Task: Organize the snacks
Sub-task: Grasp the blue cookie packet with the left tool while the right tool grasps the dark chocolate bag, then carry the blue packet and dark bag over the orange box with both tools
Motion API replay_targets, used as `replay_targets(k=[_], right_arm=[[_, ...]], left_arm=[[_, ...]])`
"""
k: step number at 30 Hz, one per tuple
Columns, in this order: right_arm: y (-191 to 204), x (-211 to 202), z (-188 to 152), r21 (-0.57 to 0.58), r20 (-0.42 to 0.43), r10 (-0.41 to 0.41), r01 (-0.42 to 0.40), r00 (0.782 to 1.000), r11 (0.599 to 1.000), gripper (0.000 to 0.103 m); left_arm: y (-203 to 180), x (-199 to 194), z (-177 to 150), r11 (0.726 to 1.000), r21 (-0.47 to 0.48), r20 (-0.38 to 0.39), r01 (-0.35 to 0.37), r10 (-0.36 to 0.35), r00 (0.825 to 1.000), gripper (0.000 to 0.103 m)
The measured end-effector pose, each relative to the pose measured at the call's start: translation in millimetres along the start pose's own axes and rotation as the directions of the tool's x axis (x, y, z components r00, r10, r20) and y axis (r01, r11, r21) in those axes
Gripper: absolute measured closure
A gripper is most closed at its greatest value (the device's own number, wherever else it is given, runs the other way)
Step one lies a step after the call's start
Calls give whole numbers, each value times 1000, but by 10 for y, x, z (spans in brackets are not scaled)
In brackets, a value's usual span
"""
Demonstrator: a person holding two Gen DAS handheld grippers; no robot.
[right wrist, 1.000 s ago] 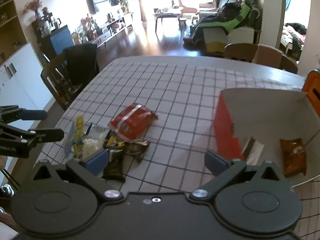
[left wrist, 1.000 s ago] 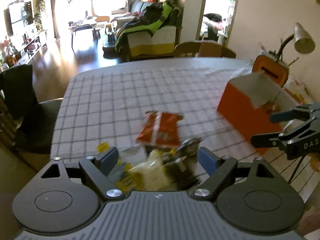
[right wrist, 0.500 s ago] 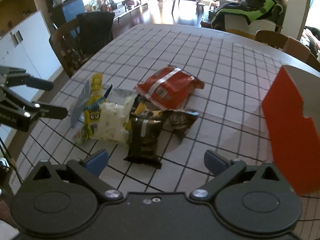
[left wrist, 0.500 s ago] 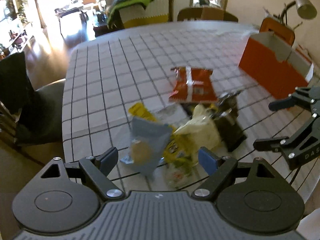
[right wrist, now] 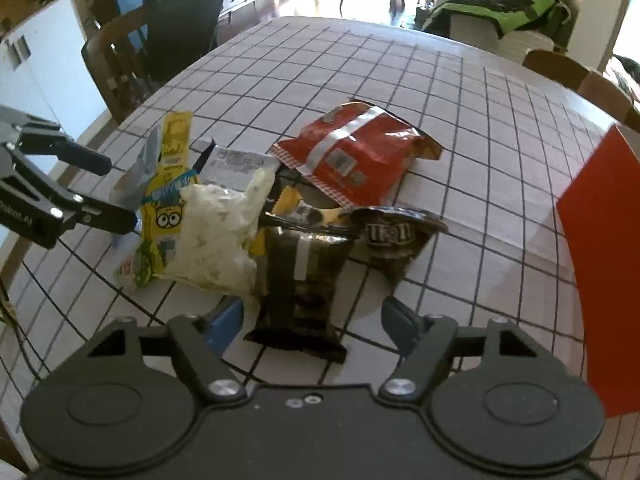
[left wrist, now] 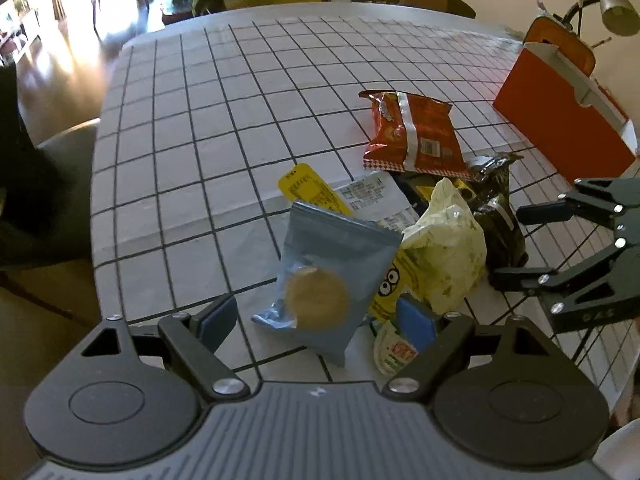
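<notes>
A pile of snack packets lies on the checked table (left wrist: 192, 128). In the left wrist view my left gripper (left wrist: 316, 320) stands open around a blue packet (left wrist: 332, 268) showing a round biscuit; the pads do not press on it. In the right wrist view my right gripper (right wrist: 312, 322) straddles a dark brown packet (right wrist: 300, 280). Its jaws are closing, with gaps still on both sides. A red chips bag (right wrist: 356, 156), a yellow cartoon packet (right wrist: 164, 208), a pale bag (right wrist: 216, 236) and a brown candy pack (right wrist: 392, 236) lie around. The orange box (left wrist: 560, 128) stands to the right.
A dark chair (right wrist: 132, 52) stands at the table's left side and wooden chairs (right wrist: 560, 68) at the far side. A desk lamp (left wrist: 616, 8) rises behind the box. The table's near edge runs just below both grippers.
Both grippers have come down and closer to the snack pile, which now fills the views. The right gripper's fingers have drawn closer together. The box has slid towards the right edge of both views.
</notes>
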State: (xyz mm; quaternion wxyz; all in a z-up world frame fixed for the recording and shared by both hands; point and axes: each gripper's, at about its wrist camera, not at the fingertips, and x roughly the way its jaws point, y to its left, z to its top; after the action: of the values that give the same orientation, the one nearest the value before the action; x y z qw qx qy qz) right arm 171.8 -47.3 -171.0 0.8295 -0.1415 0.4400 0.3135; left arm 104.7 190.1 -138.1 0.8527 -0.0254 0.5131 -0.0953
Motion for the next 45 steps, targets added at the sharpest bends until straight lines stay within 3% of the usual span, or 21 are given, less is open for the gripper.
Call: replay_targets(k=[2,4,6,13,15,33,45], right_arm=[[14,15,10,-8,7,-1,1,1000,1000,35],[12,20,27,-9,10,1,-1,1000,1000,38],[19,26,41,-21,12,3,-2,1000,1000,40],[10,61,52,-18,0,26,-26,1000,999,63],[4,62,52,-12,-1,29,-29,1000,1000,65],[-147,-248,-33,80,41,46,-49,998,996,69],[-400,-839,-31,122,113,74,-88,991,989,69]], left_arm=[[11,12,20,1000,1,3,12,-12,1000,20],[14,39,37,1000,12,-6,14,-14,1000,32],[10,79,42,999,28,-22,17,-17,1000,37],[-4,68,47,998,48,-19,34,-34,999,52],[-11,64,46,998,45,-16,33,-33,999,56],[-65,-177,-94,996,-90,21,3,-1,1000,58],[-605,-635,57,995,-102,101,-21,32,994,58]])
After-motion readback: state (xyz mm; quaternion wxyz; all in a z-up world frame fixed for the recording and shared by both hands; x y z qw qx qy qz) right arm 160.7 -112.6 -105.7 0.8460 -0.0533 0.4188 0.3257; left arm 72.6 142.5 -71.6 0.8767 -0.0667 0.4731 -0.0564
